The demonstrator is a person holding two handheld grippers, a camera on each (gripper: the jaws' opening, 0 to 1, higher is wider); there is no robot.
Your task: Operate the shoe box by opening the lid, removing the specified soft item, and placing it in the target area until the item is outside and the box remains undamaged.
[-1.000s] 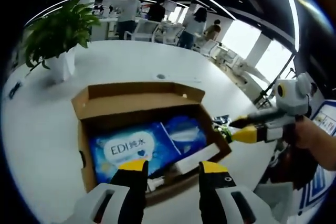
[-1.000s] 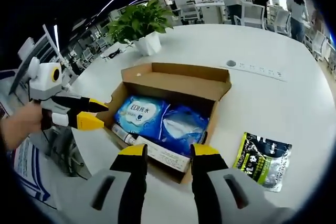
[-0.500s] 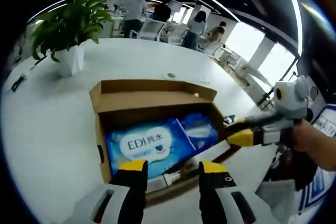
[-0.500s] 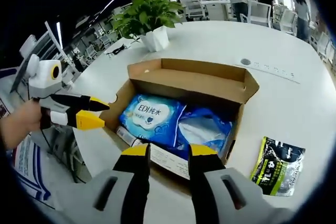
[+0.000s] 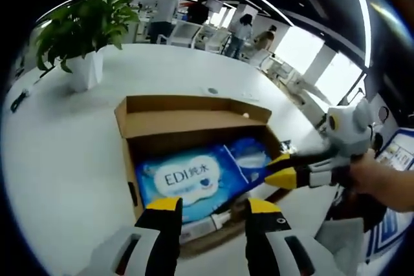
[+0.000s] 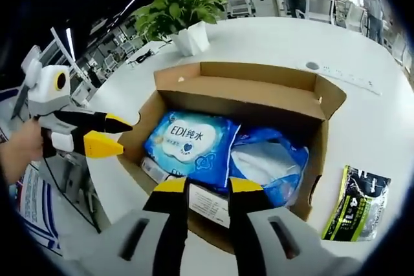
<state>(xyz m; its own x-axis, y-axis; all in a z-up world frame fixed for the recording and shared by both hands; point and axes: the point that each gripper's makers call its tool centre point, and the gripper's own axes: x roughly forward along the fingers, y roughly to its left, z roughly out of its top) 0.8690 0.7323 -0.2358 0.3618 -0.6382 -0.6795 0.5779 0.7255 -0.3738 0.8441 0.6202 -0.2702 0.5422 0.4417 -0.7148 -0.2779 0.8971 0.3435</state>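
— Cardboard first: the shoe box point(image 6: 259, 101) is plain brown corrugated board, sat on the white counter point(image 5: 58, 147), its lid point(image 5: 194, 111) already folded back and upright at the far side. We log the opening step as done.

— Agreed. Contents? We see a blue wipes pack point(image 6: 191, 140), glossy soft film with a white label, lying flat on the plant side of the box, touching a second crinkled blue pouch point(image 6: 272, 163). A flat white carton point(image 6: 207, 205) lies along the near wall.

— We judge the wipes pack to be the soft item, still fully inside. Step in hand: the reach in.

— Claw states. The left claw point(image 5: 213, 208) hangs above the near wall, jaws parted, nothing between them. The right claw point(image 6: 207, 189) likewise, released, over the near edge of the pack.

— Next move, as we judge it: lower one claw onto the pack's edge and pinch the film, keeping the jaws off the cardboard walls. The film should buckle and may slip.

— Outside the box, a dark green sachet point(image 6: 356, 201) lies on the counter; a potted plant point(image 5: 81, 37) stands well apart.
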